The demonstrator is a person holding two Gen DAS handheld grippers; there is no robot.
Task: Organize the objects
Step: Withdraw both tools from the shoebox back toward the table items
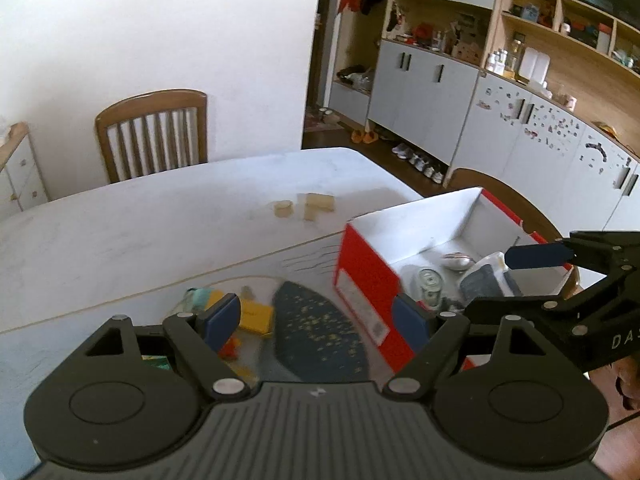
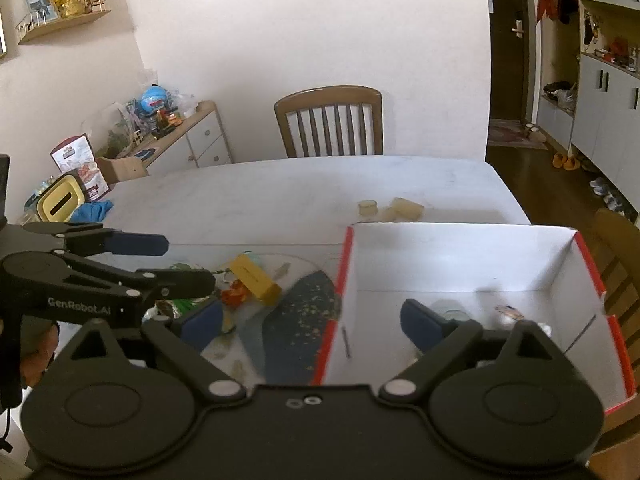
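Your left tool [image 1: 320, 322] and right tool [image 2: 312, 324] are wide open and empty, tilted down over the desk [image 1: 160, 216] and box [image 2: 460, 256].

"GenRobot.AI" on left gripper [image 2: 188, 262]
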